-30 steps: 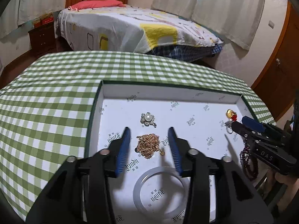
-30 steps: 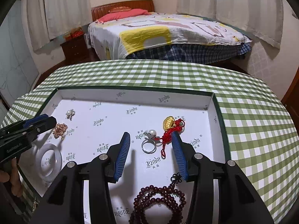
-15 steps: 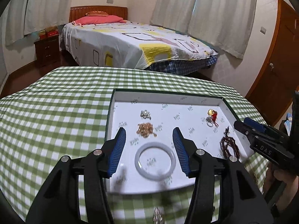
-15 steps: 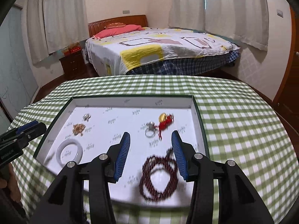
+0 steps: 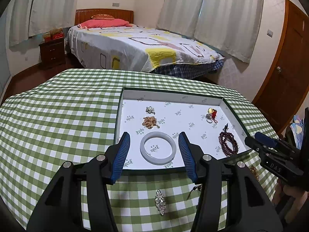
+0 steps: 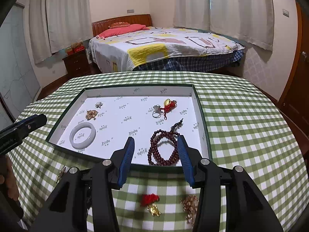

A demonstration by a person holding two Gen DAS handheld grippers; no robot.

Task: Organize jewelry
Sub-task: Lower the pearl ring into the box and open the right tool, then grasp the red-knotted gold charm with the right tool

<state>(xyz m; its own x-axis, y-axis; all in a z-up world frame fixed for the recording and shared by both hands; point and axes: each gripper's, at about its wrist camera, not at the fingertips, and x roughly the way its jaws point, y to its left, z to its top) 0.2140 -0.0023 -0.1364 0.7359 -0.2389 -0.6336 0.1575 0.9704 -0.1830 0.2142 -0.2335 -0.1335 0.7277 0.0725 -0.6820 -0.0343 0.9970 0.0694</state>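
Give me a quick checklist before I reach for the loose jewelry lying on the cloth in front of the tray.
1. Left gripper empty: ok.
2. Right gripper empty: ok.
3. Rhinestone brooch on the cloth, unobstructed: ok.
4. Red-tasselled gold charm in clear view: not ok, blurred.
5. Free floor space in tray: ok.
6. Gold chain fully visible: not ok, partly behind the gripper.

Tabletop (image 5: pixel 58 116) green-and-white check. Tray (image 5: pixel 234 119) dark green rim, white inside with small black print. Bangle (image 5: pixel 158 148) pale white. Beads (image 6: pixel 164 148) dark red. Chain (image 5: pixel 149 122) gold. Charm (image 6: pixel 170 104) gold with red cord. Gripper pads (image 6: pixel 127 154) blue, bodies black. Bedspread (image 5: pixel 144 44) white with yellow blocks.
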